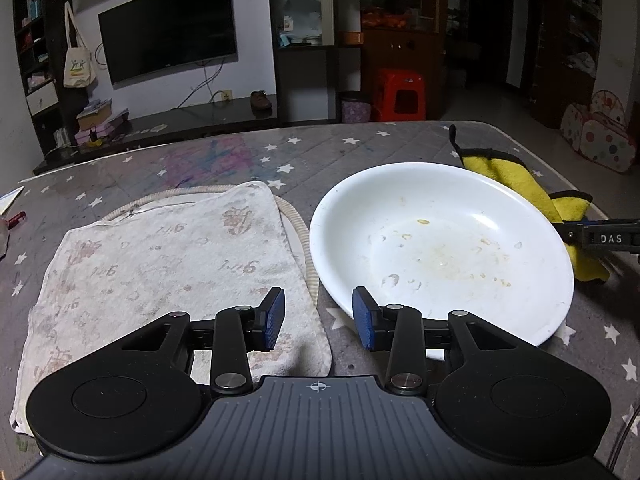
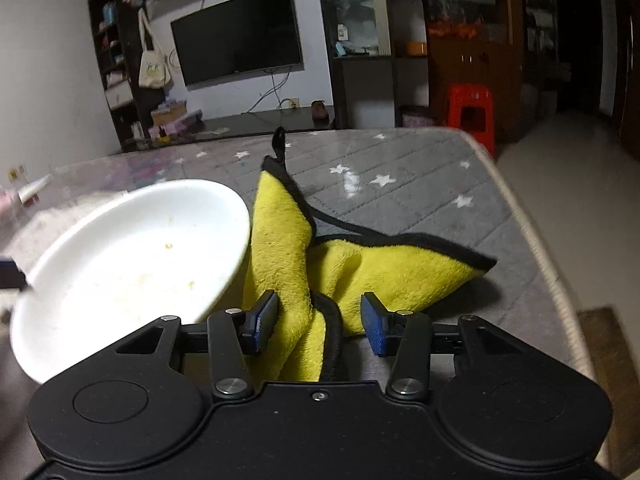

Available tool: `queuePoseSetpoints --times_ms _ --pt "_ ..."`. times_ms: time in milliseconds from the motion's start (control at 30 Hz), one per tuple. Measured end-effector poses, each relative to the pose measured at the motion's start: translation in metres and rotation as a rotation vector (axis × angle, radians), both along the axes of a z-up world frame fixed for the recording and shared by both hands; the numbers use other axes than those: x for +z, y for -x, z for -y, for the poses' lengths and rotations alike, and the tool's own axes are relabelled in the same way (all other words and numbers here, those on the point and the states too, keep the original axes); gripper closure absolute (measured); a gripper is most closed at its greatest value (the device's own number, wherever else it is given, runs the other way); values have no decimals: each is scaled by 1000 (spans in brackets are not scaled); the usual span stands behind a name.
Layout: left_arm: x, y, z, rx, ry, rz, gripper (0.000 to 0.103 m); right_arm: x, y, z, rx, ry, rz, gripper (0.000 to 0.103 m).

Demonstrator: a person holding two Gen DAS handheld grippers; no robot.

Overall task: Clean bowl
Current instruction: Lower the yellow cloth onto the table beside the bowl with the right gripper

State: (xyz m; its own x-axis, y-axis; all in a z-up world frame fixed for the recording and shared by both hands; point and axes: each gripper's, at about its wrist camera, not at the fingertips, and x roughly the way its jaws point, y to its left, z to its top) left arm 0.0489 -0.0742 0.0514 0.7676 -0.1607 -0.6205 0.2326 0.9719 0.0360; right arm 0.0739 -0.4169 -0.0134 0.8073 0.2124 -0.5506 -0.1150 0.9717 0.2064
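Bench (image 1: 400, 140): grey star-patterned cover.
White towel (image 1: 160, 264): flat, left of bowl.
Bowl (image 1: 440, 248): white, food-smeared, mid-bench.
Yellow cloth (image 2: 360, 272): against bowl's right rim.
Left gripper (image 1: 319, 320): open, empty.
Right gripper (image 2: 320, 322): open, straddling the cloth's fold.

Dim indoor light, fisheye bending at edges (right view slightly blurred).

1. White towel (image 1: 168, 272) on the star-print cover: faded marks repeated across it that look like "116"; its other faint reddish prints are not legible.
2. Right gripper (image 1: 608, 238), black body seen at the edge of the left wrist view: white letters "DAS".
3. Hanging tote bag (image 1: 79, 66): a coloured logo, too small to read.
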Motion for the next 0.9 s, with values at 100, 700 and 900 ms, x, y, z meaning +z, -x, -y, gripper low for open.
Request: queuePoseSetpoints --times_ms 100,700,900 --pt "0 0 0 2 2 -1 63 0 1 -1 23 -46 -7 58" --pt "-19 13 -23 51 41 -26 52 18 49 -13 52 73 84 41" --pt "-27 20 -32 59 60 -31 45 13 71 -12 -6 143 82 31"
